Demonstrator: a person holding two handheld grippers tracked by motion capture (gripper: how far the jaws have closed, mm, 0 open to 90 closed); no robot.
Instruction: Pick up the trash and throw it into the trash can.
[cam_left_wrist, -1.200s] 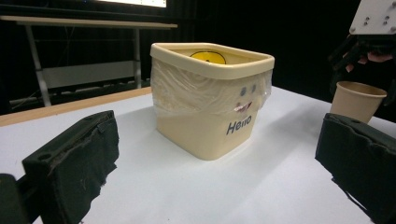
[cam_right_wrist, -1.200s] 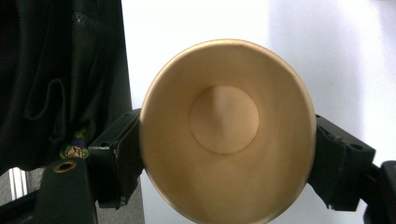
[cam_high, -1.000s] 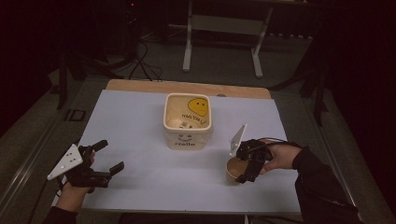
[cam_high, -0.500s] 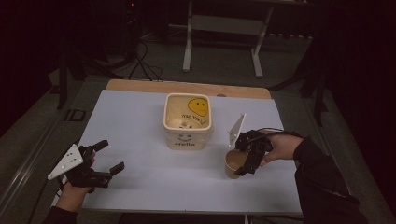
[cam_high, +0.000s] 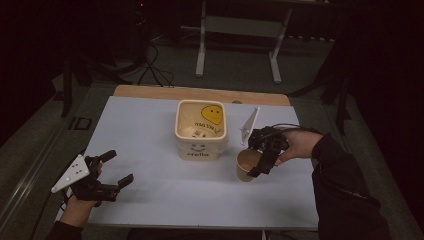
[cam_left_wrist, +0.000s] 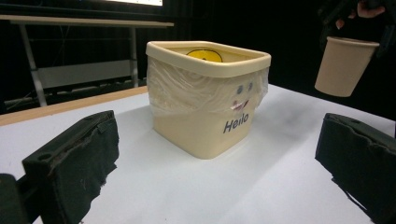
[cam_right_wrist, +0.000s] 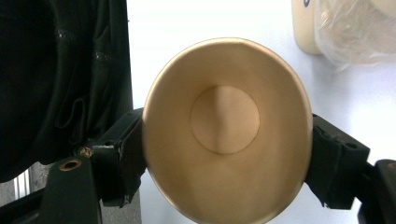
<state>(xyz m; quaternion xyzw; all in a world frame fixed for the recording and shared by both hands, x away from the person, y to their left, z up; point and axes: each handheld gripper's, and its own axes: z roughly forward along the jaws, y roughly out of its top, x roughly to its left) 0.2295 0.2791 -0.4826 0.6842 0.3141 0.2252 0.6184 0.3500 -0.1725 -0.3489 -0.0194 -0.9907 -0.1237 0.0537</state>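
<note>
White tabletop (cam_high: 150, 150) fills the middle of the high view, ringed by a dark room, with a cream square plastic tub (cam_high: 201, 131) printed with a yellow smiley and "Hello" at frame centre. Right of it, the right gripper (cam_high: 261, 162) has just been closing and now clamps a tan paper cup (cam_high: 247, 165) by its sides, lifted clear of the table, so the pick-up looks done and carrying to the tub remains. Mouth up, the cup's long axis runs nearly vertical, while the left gripper (cam_high: 116, 169) rests open and empty at lower left.
</note>
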